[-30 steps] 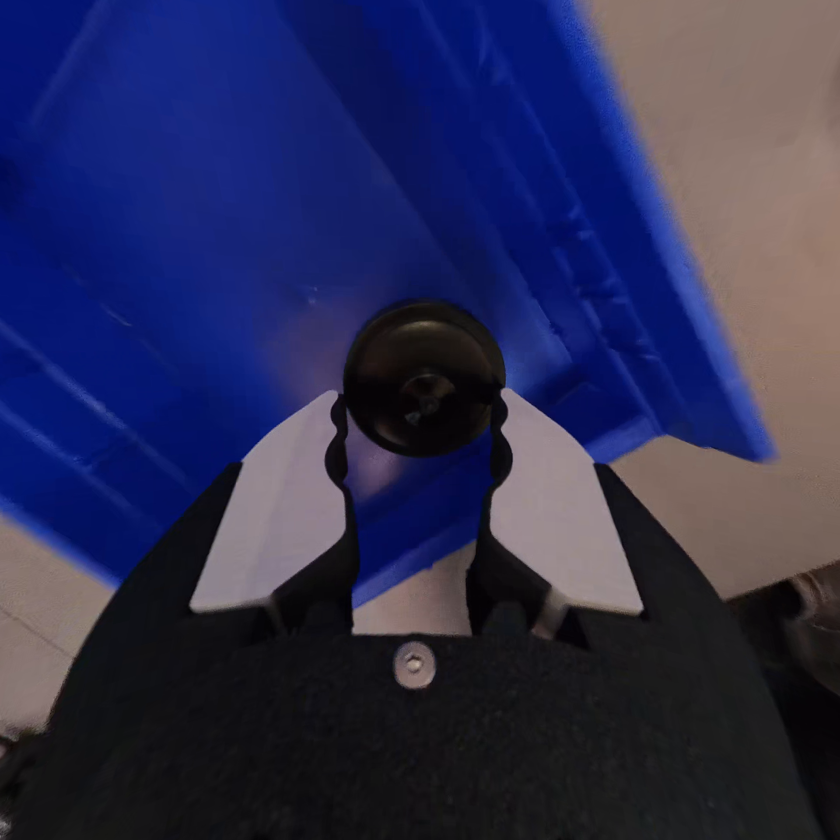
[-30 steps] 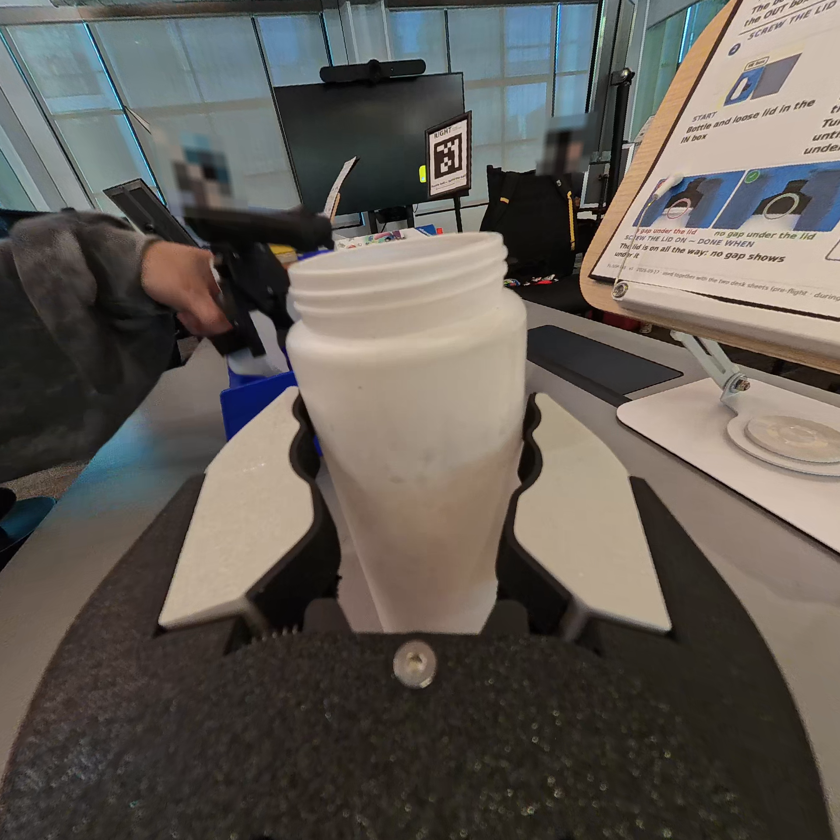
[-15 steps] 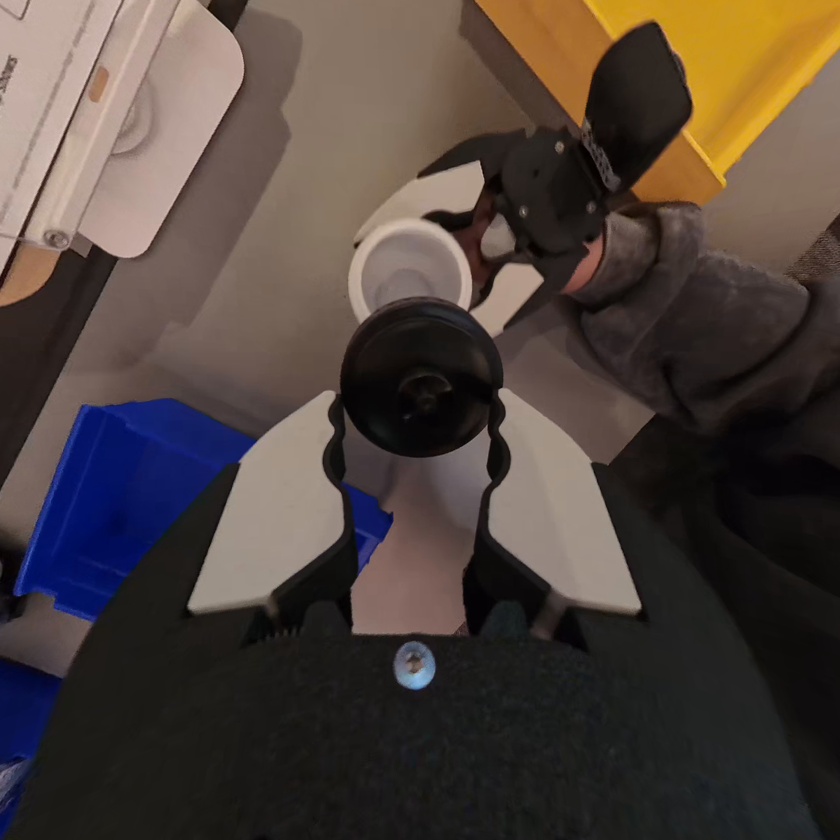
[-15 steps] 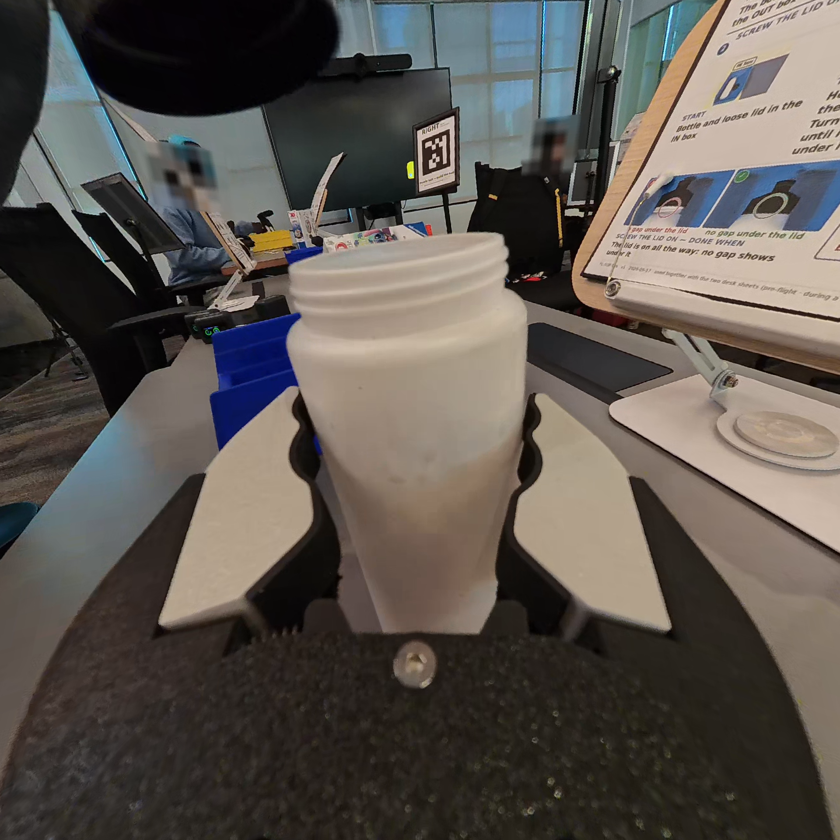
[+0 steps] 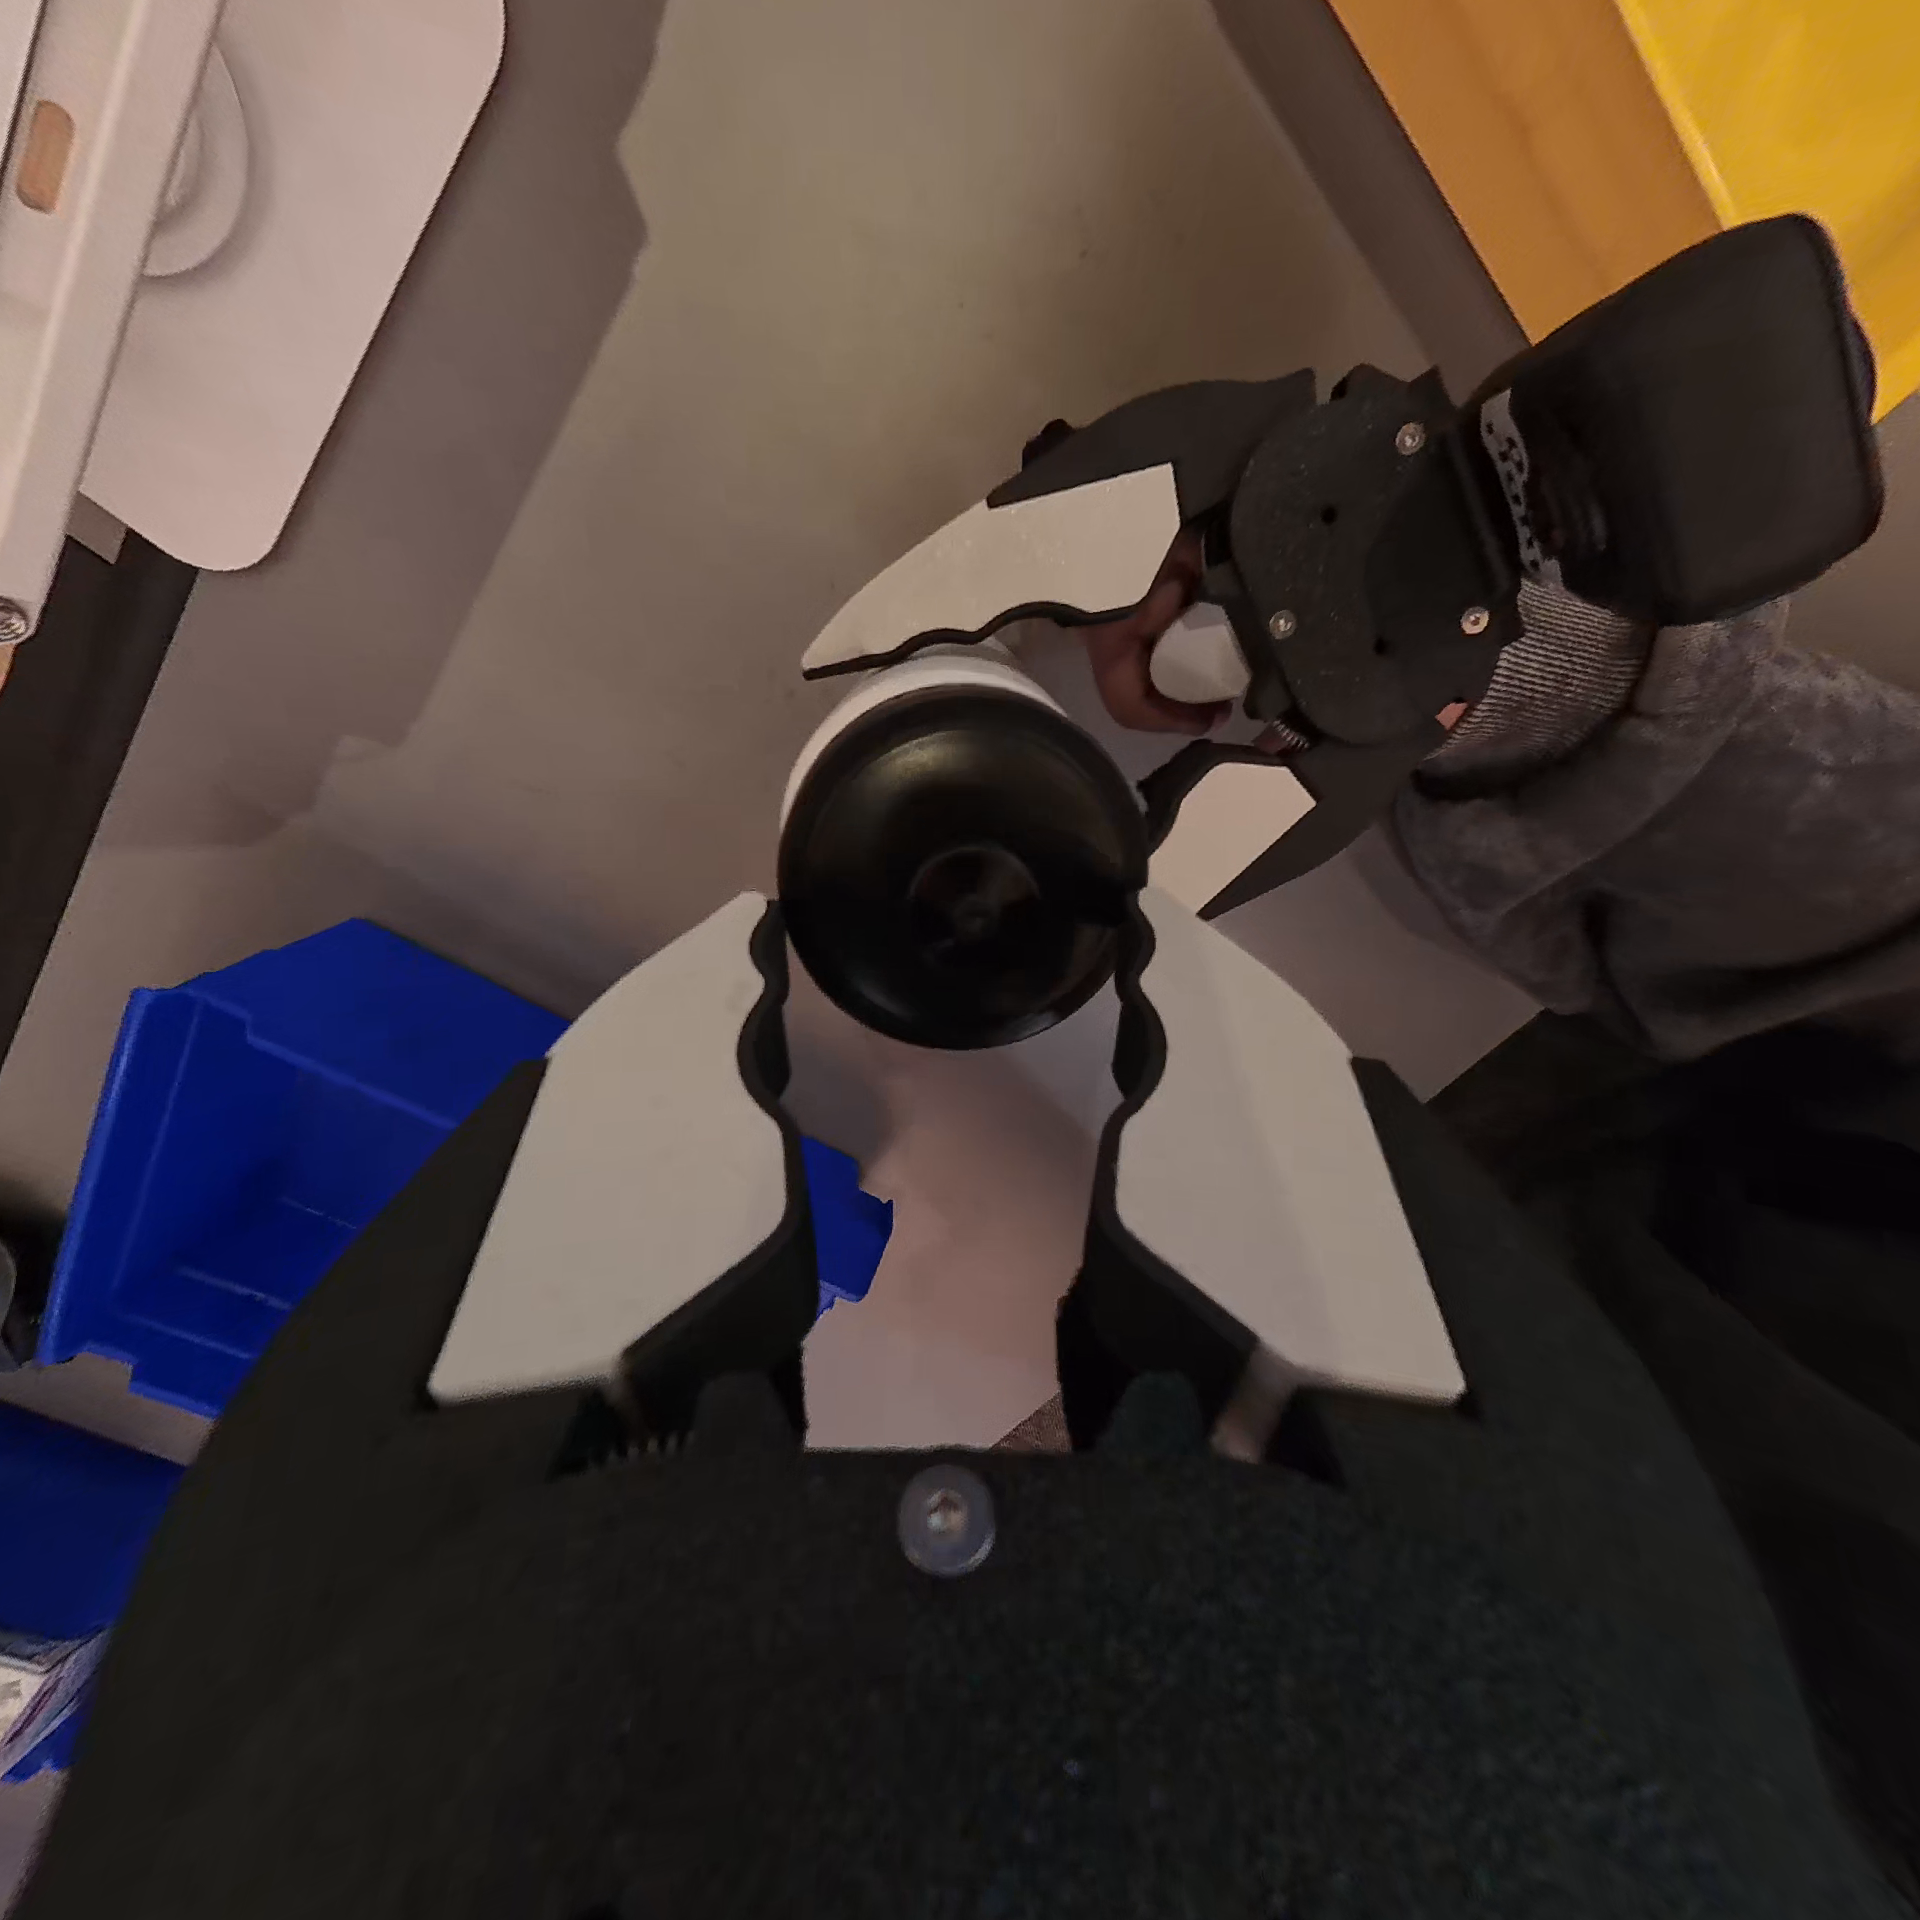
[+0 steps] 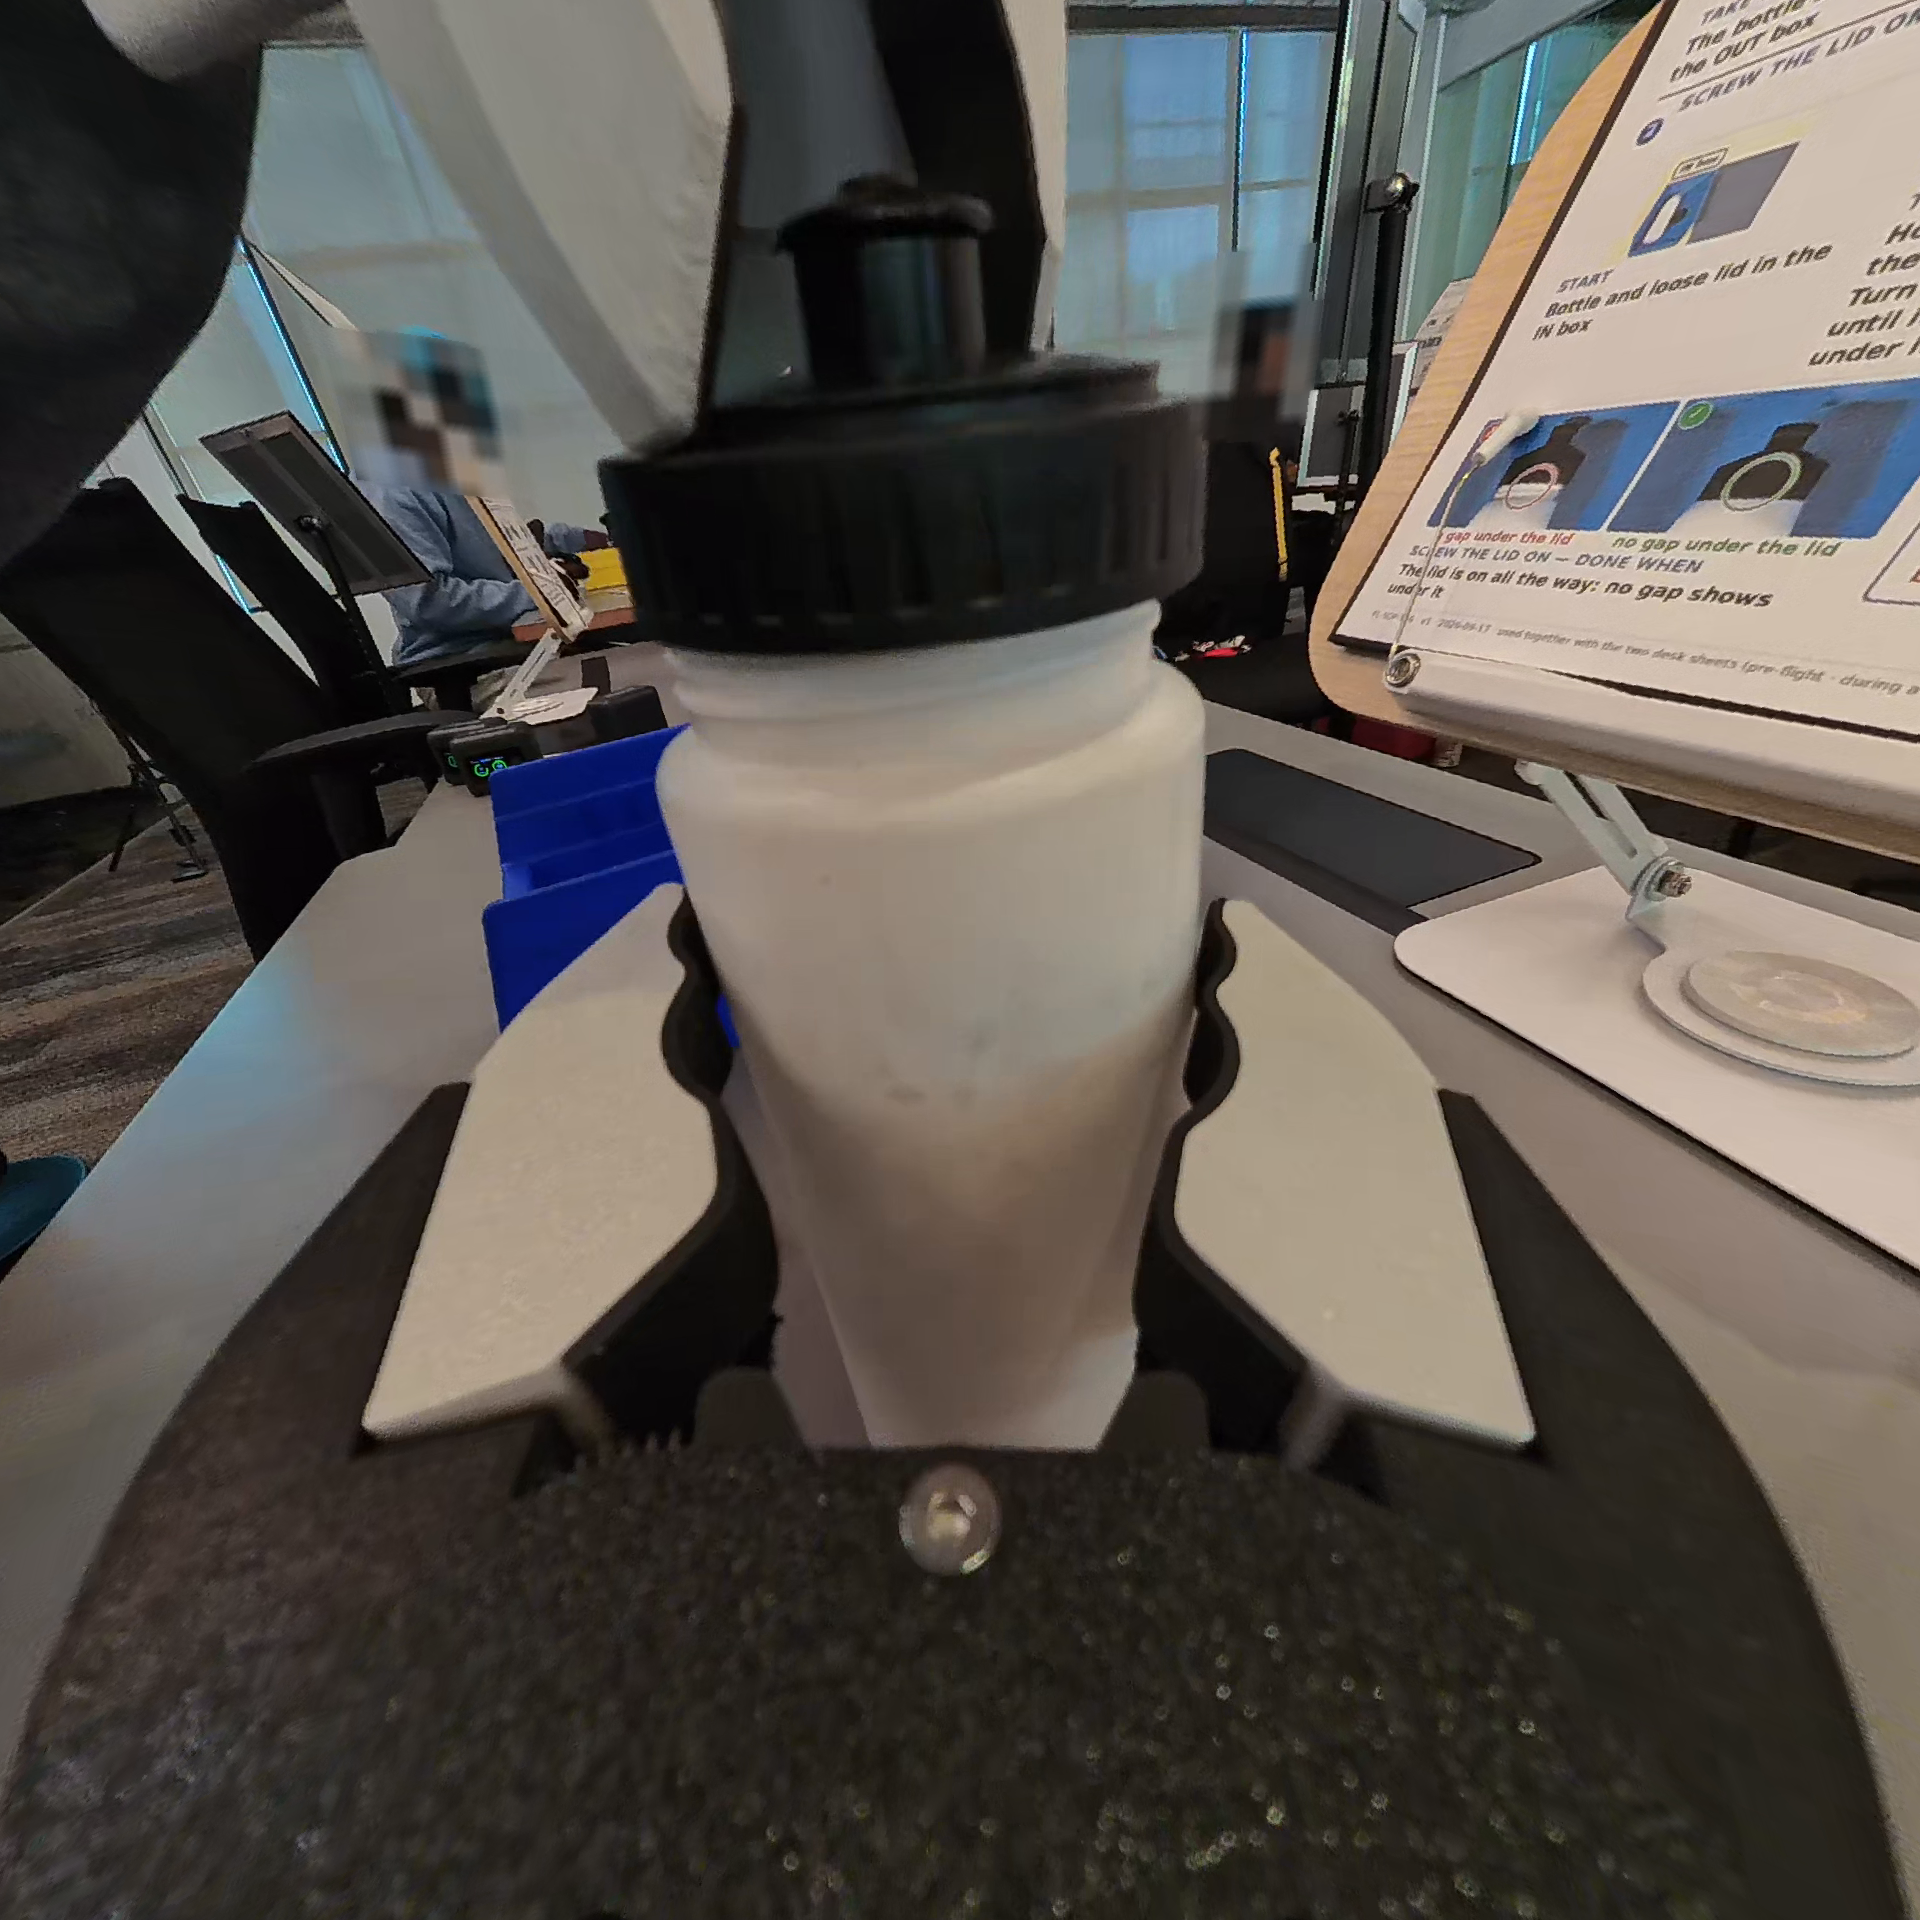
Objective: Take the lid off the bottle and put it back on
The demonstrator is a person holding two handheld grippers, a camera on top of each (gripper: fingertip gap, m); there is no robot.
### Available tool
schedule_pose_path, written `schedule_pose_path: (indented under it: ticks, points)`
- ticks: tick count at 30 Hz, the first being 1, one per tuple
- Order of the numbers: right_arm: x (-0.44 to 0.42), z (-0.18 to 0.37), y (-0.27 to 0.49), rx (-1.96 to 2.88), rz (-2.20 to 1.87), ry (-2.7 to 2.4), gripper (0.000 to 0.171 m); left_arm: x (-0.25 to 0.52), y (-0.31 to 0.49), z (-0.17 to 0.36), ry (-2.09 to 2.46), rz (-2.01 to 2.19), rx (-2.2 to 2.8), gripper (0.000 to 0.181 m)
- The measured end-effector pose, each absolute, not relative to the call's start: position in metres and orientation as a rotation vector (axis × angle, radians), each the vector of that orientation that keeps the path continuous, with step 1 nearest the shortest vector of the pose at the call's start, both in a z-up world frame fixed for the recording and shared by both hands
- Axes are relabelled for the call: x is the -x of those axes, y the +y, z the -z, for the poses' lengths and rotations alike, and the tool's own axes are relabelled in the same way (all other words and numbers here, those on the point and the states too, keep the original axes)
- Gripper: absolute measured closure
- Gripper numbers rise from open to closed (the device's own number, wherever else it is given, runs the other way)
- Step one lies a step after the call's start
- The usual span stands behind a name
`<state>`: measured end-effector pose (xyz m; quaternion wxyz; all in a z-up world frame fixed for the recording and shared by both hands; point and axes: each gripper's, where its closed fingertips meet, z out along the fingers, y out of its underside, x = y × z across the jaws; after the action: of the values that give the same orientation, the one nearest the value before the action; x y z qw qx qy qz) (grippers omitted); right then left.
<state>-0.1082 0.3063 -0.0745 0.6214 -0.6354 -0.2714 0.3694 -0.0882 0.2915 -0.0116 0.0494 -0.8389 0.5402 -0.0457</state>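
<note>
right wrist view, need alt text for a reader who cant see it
The right gripper is shut on an upright white bottle, while the left gripper's fingers set a black lid onto its neck from above, slightly tilted. Behind on the grey table stand a blue bin and an instruction sheet on a stand.

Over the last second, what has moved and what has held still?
The left gripper, shut on the black lid, carried it out of the blue bin, over the table and down onto the neck of the white bottle; the lid now sits slightly tilted with thread showing beneath. Nothing was released. The right gripper stayed shut on the bottle, upright in the same spot.
</note>
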Motion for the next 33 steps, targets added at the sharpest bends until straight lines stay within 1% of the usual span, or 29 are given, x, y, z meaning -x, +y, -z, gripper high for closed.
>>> schedule_pose_path:
  ticks: [12, 26, 33]
  points:
    - [0.1089, 0.0745, 0.3071, 1.466, -0.847, -0.621, 0.084, 0.0942, 0.2912, 0.0161, 1.509, 0.206, 2.592, 0.121]
    - [0.1089, 0.0745, 0.3066, 1.464, -0.849, -0.624, 0.084, 0.0968, 0.2919, 0.0145, 1.854, 0.038, 2.632, 0.121]
    - [0.1091, 0.0746, 0.3061, 1.463, -0.85, -0.629, 0.084, 0.0902, 0.2932, 0.0141, 1.91, -0.011, 2.6, 0.121]
